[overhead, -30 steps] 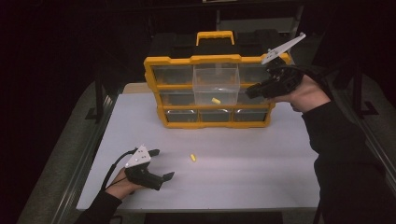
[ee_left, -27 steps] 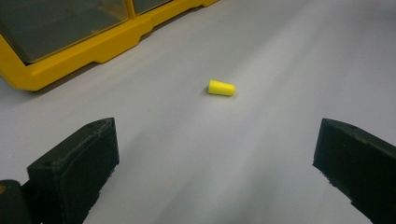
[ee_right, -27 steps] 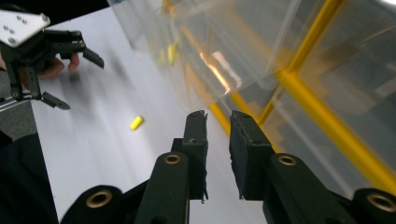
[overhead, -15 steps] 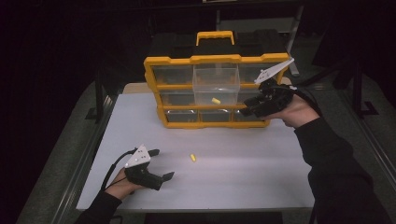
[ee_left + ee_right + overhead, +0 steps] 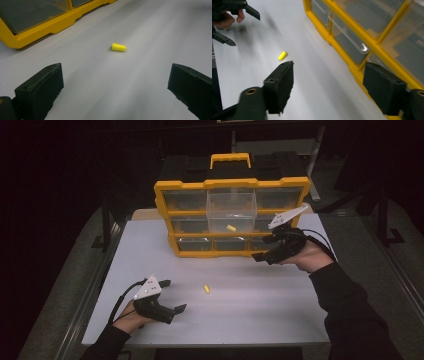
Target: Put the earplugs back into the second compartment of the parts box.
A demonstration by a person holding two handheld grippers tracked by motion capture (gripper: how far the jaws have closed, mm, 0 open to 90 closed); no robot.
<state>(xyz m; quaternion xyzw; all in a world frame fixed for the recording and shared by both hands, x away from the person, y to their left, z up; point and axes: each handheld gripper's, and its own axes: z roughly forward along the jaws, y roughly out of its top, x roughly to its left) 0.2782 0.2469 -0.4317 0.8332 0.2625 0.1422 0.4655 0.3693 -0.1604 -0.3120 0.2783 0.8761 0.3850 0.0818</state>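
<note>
Item: yellow plug, lying loose on the white surface, mid-near, clear of both my claws.

Item: second plug, in the clear drawer pulled out of the yellow organizer at the far edge.

Item: my left claw, near left, low over the surface, released, nothing between its jaws; plug just ahead.

Item: my right claw, right, beside the organizer's bottom row; jaws have just been opening, nothing between them.

No legible text on anything
</note>
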